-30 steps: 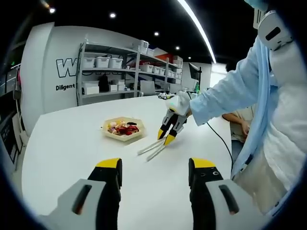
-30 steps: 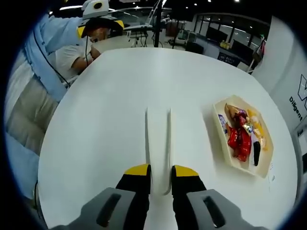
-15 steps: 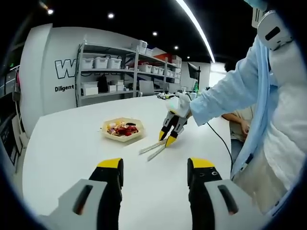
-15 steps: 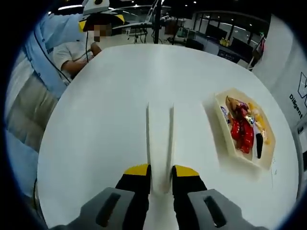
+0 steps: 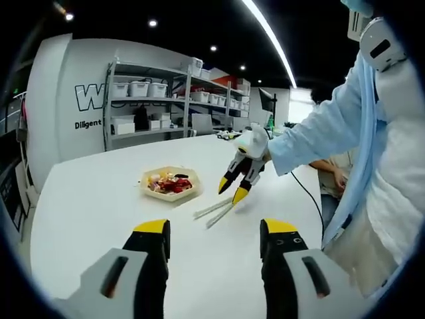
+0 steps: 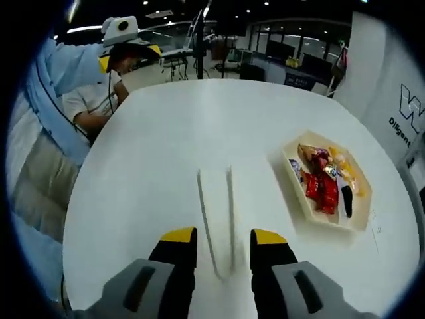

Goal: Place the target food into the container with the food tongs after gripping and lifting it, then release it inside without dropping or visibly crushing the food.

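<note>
White plastic food tongs lie flat on table, long axis running 12-to-6 in right gripper view, hinge end between tips of right gripper. Jaws parted, straddling tongs, grasping nothing. Right gripper nearer tongs; likely next move closes on hinge end. Beige hexagonal tray of wrapped red and yellow snacks at 2 o'clock, well apart. Left gripper released, hovering back. Round white tabletop; metal shelving with bins along far wall.
</note>
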A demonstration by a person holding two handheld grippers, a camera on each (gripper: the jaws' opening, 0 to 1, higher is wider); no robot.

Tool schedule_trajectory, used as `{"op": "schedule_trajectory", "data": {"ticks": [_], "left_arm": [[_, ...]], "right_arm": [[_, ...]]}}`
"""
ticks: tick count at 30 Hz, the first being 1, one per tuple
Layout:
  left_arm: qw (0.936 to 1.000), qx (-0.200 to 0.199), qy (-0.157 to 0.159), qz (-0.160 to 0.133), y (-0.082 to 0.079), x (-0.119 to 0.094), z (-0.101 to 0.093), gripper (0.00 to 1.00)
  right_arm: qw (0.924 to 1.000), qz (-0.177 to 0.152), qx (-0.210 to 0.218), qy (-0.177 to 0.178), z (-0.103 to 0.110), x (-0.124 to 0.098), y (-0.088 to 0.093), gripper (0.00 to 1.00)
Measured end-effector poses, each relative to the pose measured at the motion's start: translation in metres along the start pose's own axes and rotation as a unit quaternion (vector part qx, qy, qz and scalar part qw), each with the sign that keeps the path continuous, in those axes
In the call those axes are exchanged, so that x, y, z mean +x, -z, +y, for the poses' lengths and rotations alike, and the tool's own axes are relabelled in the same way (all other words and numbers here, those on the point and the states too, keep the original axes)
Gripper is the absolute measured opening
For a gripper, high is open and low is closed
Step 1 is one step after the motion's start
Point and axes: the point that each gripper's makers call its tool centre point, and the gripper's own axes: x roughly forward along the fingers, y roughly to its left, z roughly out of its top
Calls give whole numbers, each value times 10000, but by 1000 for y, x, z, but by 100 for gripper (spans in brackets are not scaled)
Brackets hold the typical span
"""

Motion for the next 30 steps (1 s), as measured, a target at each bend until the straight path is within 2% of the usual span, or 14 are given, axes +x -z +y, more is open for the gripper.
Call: {"op": "schedule_trajectory", "data": {"ticks": [8,12,16,21,26,30], "left_arm": [[10000,3,46,17,-1,7,-1,51],[10000,-5,24,24,-1,10,-1,50],[9999,63,-151,44,0,12,4,51],[9999,64,-135,47,0,15,3,51],[9999,84,-124,67,1,18,2,50],[9998,113,-128,77,0,21,-1,51]], "right_arm": [[9982,-229,484,280,3,-10,-8,29],[9971,-234,560,462,3,-16,-6,27],[9927,-353,891,726,-2,-25,-7,29],[9891,-317,1067,968,1,-39,-4,29],[9831,-571,1298,1159,5,-59,-10,31],[9803,-731,1395,1196,14,-69,-14,39]]}}
